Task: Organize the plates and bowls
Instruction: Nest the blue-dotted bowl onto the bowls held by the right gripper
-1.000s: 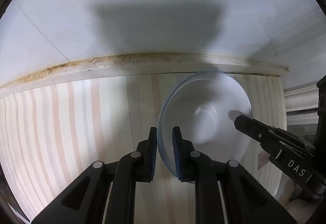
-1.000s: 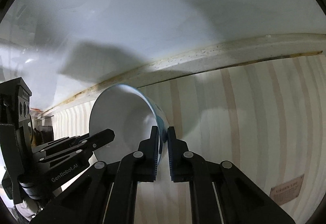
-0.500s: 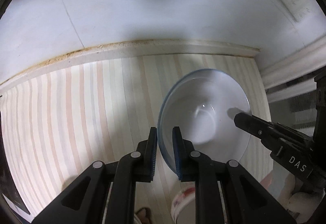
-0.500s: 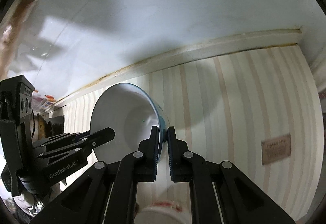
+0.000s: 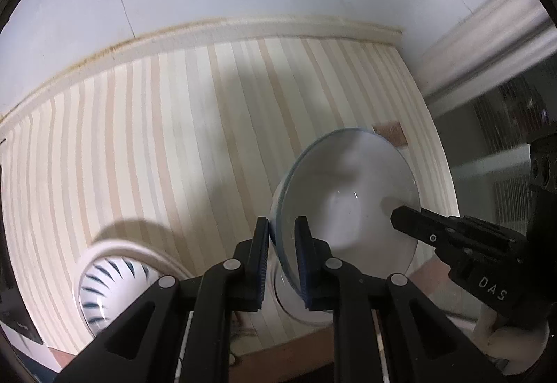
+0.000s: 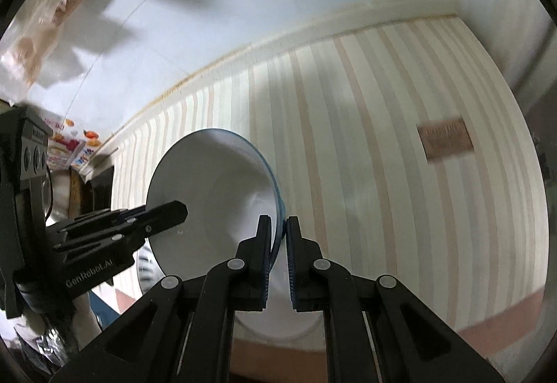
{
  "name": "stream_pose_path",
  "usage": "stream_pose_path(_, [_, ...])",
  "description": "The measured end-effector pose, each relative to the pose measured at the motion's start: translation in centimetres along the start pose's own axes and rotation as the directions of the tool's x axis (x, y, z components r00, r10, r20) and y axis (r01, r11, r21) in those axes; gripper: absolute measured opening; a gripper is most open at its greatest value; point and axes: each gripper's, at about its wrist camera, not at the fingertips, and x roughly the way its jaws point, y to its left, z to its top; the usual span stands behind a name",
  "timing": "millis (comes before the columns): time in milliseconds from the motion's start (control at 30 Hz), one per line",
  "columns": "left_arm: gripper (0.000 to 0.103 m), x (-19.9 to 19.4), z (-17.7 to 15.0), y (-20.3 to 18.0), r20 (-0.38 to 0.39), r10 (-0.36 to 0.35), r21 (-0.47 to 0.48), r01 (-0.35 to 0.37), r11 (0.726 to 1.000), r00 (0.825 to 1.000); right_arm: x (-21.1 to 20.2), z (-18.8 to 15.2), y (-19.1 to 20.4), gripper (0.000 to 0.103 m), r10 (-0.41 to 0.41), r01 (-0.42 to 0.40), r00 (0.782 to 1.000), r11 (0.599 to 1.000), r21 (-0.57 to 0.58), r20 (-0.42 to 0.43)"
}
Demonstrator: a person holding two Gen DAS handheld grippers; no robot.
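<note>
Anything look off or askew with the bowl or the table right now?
Nothing stands out. Both claws, left and right, pinch opposite rims of the white bowl, held tilted above the striped table. No spills or cracks visible.

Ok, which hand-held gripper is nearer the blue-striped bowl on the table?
Left. The left hand-held gripper is just beside the blue-striped bowl; the right hand-held gripper clamps the opposite rim of the white bowl they share, farther away.

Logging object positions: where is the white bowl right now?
The white bowl is held above the striped table, its rim pinched between left gripper and right gripper.
</note>
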Motion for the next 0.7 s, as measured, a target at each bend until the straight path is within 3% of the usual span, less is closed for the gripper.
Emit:
stream_pose_path(300, [0.013, 2.2, -3.8, -1.5, -0.062, 0.005, 0.032, -0.003, 0.999, 0.998, 0.1, -5.5, -2.4, 0.010, 0.009, -0.007, 0.999, 0.999, 0.053, -0.038])
stream_pose_path(700, [0.013, 4.0, -4.6, -1.7, -0.108, 0.046, 0.045, -0.041, 0.998, 0.993, 1.8, -6.2, -3.3, 0.010, 0.006, -0.001, 0.997, 0.998, 0.059, -0.082])
